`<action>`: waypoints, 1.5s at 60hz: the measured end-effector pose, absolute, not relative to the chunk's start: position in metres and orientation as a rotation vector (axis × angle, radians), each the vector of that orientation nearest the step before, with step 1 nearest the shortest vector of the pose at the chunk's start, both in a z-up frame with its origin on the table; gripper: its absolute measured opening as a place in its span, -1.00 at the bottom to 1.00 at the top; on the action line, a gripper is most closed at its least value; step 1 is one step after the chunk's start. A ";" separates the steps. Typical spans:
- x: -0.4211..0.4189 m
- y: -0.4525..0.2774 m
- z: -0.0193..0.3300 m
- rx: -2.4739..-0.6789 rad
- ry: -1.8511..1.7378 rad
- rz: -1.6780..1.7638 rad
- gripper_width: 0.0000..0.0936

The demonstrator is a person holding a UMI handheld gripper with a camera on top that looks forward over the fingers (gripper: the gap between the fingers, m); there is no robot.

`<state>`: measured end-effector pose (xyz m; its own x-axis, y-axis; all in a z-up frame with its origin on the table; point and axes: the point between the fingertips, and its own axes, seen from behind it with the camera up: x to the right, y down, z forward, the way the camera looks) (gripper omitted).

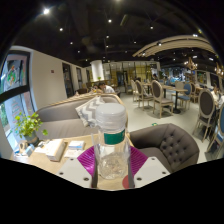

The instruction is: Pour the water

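Observation:
A clear plastic water bottle with a white cap and a green band at its neck stands upright between my fingers, lifted in front of the room. My gripper is shut on it: the purple pads press against both sides of the bottle's lower body. The bottle's base is hidden behind the fingers. Under and ahead of the fingers lies a light wooden table.
A potted green plant and a white box sit on the table to the left. A grey tufted sofa stands beyond on the right. Dining chairs and tables fill the room's far side.

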<state>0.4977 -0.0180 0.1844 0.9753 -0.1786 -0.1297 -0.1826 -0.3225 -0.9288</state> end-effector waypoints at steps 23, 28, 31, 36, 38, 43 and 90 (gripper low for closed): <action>0.554 -0.009 0.053 -2.070 0.136 -0.131 -0.08; 0.553 -0.008 0.035 -2.084 0.127 -0.120 -0.07; 0.553 -0.013 0.028 -2.094 0.128 -0.111 -0.05; 0.553 -0.012 0.028 -2.056 0.152 -0.084 -0.01; 0.553 -0.015 0.027 -2.054 0.161 -0.071 0.01; 0.551 -0.019 0.017 -2.094 0.159 -0.061 0.11; 0.470 -0.208 0.164 -2.377 0.241 -0.050 0.84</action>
<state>0.4700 -0.2080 0.1639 0.9817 -0.1875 -0.0328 -0.1590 -0.7125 -0.6834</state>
